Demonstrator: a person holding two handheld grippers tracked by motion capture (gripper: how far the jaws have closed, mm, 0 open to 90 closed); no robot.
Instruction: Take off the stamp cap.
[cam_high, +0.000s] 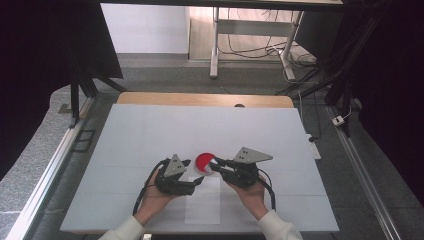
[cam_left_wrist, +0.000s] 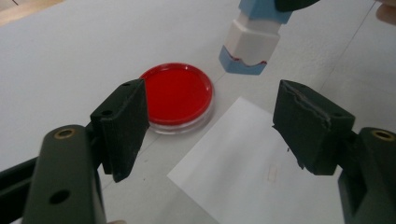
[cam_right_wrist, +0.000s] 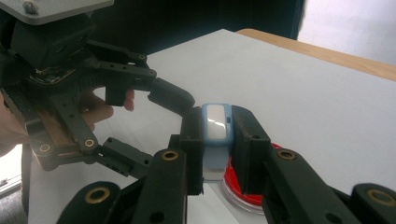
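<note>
The right gripper (cam_right_wrist: 217, 140) clamps a blue-and-white block (cam_right_wrist: 215, 123) above the red dish (cam_left_wrist: 176, 95). The left gripper (cam_left_wrist: 210, 126), just left, has its jaws apart, holding nothing; white paper (cam_left_wrist: 252, 172) lies near.

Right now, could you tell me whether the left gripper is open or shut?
Open: the left gripper shows a wide gap between its jaws, with just table and white paper between them.

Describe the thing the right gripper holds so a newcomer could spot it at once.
On the white table, near the front edge, the two grippers meet beside a red dish. The right gripper is shut on a small block hanging just over that dish's rim. It is white with light blue ends and a red wavy line near its lower end, unlike the flat round dish and the white sheet.
</note>
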